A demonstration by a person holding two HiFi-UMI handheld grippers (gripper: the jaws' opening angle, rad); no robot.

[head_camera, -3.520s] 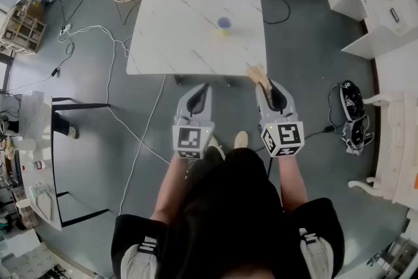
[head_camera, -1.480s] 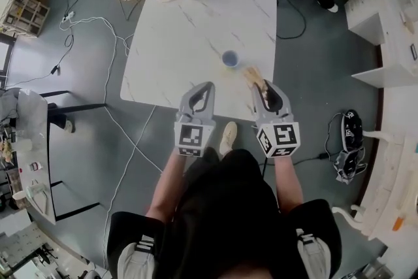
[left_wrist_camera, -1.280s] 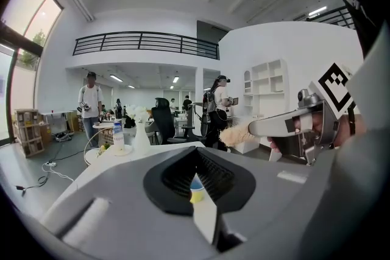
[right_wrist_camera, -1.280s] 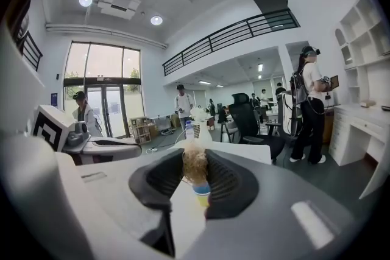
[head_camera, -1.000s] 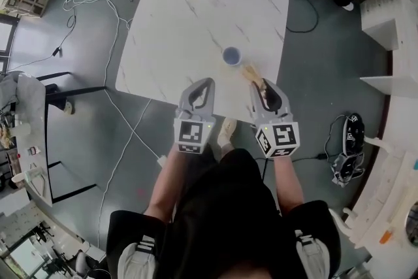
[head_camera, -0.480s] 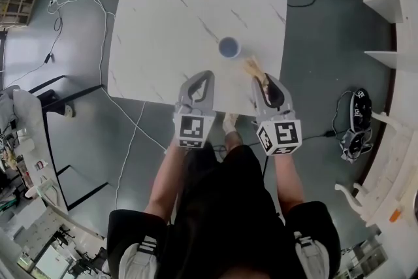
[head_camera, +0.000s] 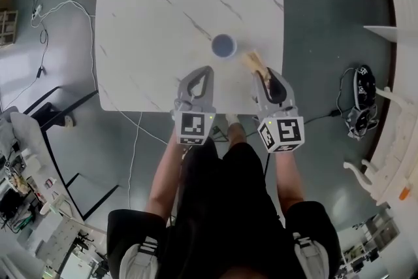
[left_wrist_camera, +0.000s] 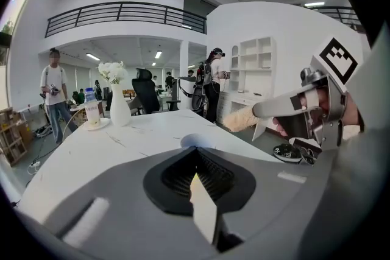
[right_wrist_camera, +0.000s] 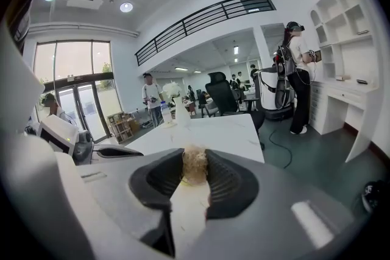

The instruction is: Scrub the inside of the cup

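Right gripper (head_camera: 260,77) clamps brush (head_camera: 251,63) — cup (head_camera: 223,46) stands nearby.

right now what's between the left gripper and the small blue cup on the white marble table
Only bare white marble table, seen in the head view, separates left gripper from small blue cup.

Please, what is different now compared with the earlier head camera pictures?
The person has stepped up to the table: both grippers, earlier short of its near edge, now reach over it toward the cup. Nothing was taken hold of or let go. Unchanged: the right gripper has its fingers shut on the brush, the left gripper is shut and empty, and the cup stands on the same spot.
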